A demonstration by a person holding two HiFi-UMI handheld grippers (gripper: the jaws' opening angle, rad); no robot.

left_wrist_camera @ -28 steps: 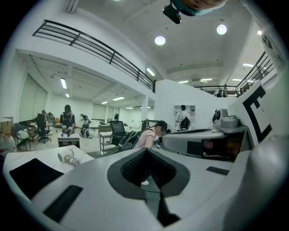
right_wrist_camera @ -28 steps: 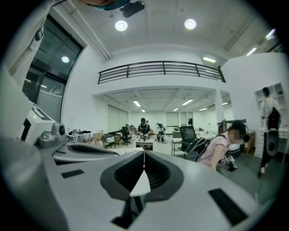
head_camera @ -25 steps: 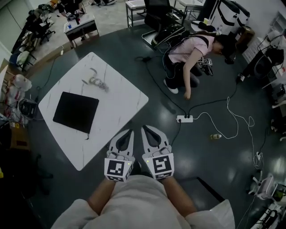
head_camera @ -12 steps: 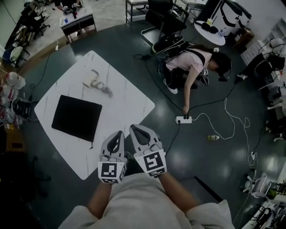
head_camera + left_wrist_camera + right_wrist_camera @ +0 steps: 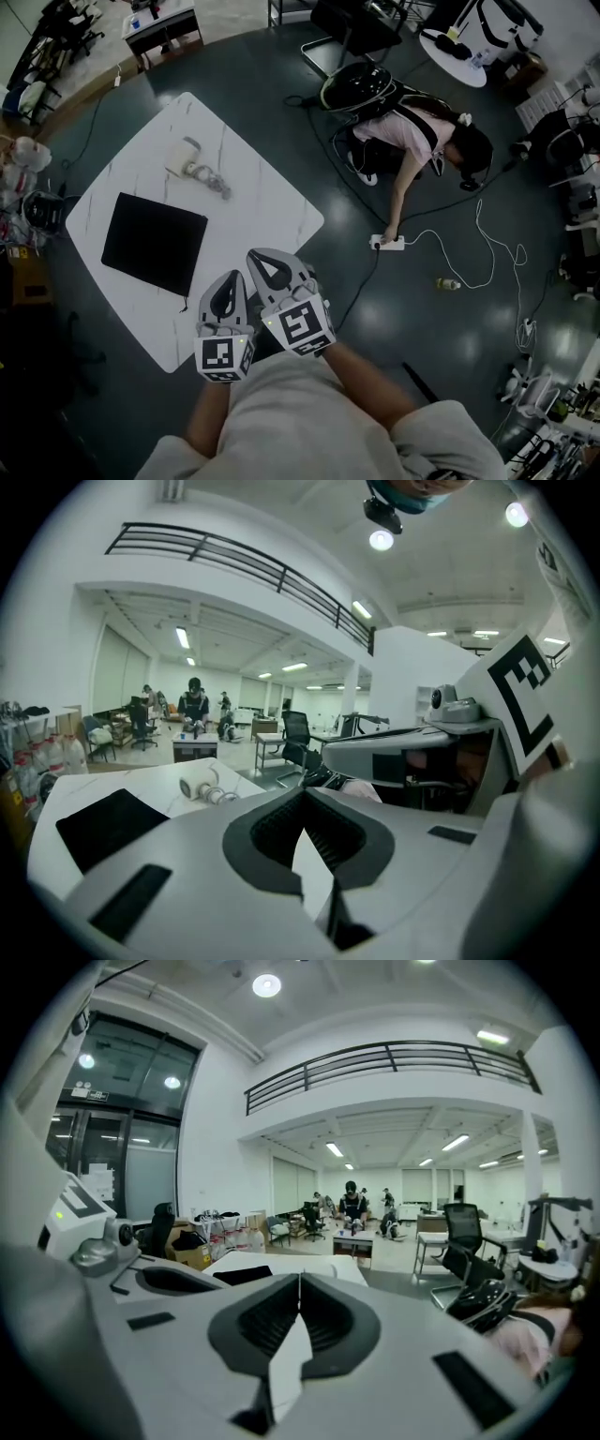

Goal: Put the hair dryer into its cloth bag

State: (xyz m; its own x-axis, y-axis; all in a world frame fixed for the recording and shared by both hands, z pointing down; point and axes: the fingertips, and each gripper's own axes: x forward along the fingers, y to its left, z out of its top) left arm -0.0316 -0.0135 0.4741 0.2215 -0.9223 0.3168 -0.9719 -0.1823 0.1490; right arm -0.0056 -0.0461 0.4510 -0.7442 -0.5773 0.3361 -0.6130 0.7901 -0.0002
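Observation:
A white hair dryer [image 5: 187,158] with its coiled cord lies on the far part of the white marble table [image 5: 267,206]. The flat black cloth bag [image 5: 153,242] lies on the table's left half, nearer me. My left gripper [image 5: 232,276] and right gripper [image 5: 256,254] are held side by side over the table's near edge, both shut and empty, apart from bag and dryer. In the left gripper view the dryer [image 5: 199,785] and bag [image 5: 105,825] show beyond the closed jaws [image 5: 303,795]. The right gripper view shows its closed jaws [image 5: 300,1279] and the bag [image 5: 255,1275] far off.
A person [image 5: 412,127] crouches on the dark floor to the right, one hand at a power strip [image 5: 389,243] with trailing cables. A backpack [image 5: 361,89], an office chair [image 5: 349,19] and a small bottle [image 5: 448,282] are nearby. Cluttered boxes line the left side.
Both grippers have moved left and slightly down, from over the floor beside the table's corner to over its near edge. Both stayed shut. Bag and dryer lie unmoved.

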